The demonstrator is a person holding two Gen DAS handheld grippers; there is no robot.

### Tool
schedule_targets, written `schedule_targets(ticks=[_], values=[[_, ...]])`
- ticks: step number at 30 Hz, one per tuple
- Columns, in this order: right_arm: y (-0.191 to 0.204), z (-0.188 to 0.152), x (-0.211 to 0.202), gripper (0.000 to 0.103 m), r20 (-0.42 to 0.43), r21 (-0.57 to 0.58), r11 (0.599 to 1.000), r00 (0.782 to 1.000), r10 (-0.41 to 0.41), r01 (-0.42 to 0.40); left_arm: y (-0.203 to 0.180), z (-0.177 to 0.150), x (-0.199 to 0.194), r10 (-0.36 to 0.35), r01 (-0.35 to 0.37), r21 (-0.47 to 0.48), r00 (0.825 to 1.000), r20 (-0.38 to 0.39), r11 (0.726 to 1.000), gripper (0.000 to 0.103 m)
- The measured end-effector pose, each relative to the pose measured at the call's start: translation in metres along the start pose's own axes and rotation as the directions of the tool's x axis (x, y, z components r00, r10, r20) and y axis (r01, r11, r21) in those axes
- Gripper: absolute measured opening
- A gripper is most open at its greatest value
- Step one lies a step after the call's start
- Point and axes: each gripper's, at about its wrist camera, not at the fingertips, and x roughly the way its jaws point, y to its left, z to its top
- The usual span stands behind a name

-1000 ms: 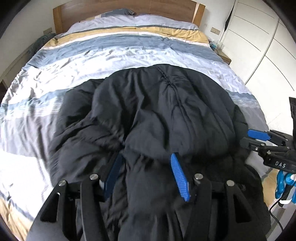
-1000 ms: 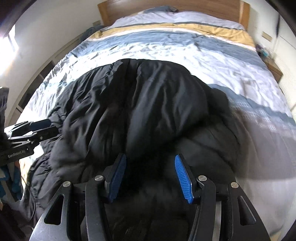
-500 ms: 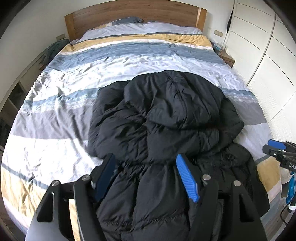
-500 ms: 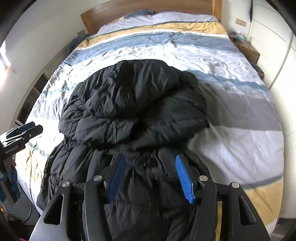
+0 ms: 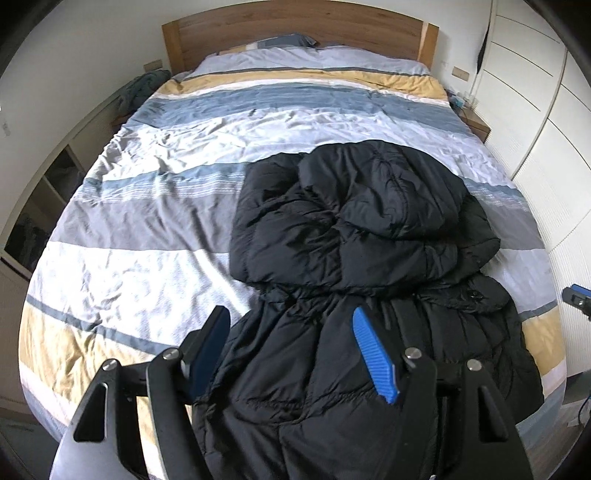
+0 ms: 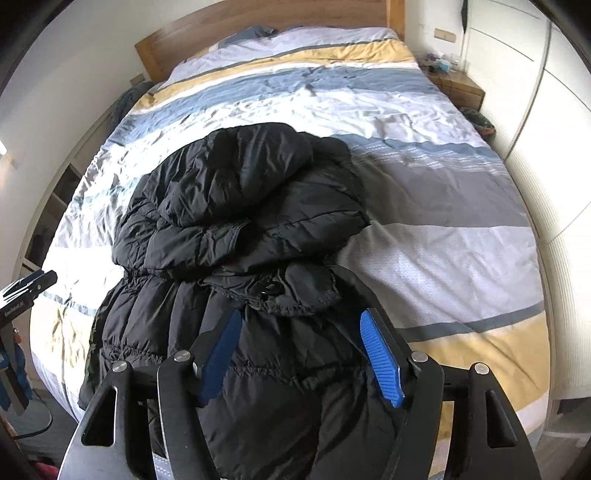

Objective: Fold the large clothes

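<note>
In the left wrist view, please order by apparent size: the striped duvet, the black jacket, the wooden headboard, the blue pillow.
1. Striped duvet
2. Black jacket
3. Wooden headboard, though it is farthest away
4. Blue pillow, mostly hidden

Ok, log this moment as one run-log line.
stage: top fold laid | black puffer jacket: folded over itself on striped bed | left gripper: open, empty | right gripper: jaws opening, empty
</note>
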Motion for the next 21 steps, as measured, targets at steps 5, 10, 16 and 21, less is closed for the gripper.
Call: schedule_targets(ticks=[5,10,16,21], values=[[-0.014,-0.005,-0.015,0.067,0.011,0.019,1.0,1.0,-0.023,0.023,0.009,-0.008,-0.005,0.02,-0.02,-0.011,1.0,-0.004,1.0,0.068],[-0.029,-0.015,-0.031,0.07,0.014,0.04,0.998,0.998,-0.059,0.058,0.011,-0.014,-0.006,0.021,-0.021,-0.015,1.0,-0.011,1.0,0.068],[-0.044,-0.03,-0.038,0.072,-0.004,0.073,0.993,0.996,-0.093,0.094,0.005,-0.021,-0.005,0.02,-0.02,-0.003,1.0,-0.018,1.0,0.069],[-0.054,-0.043,-0.039,0.075,-0.02,0.097,0.99,0.994,-0.105,0.107,0.001,-0.024,-0.005,0.025,-0.024,0.023,0.999,-0.025,0.999,0.069]])
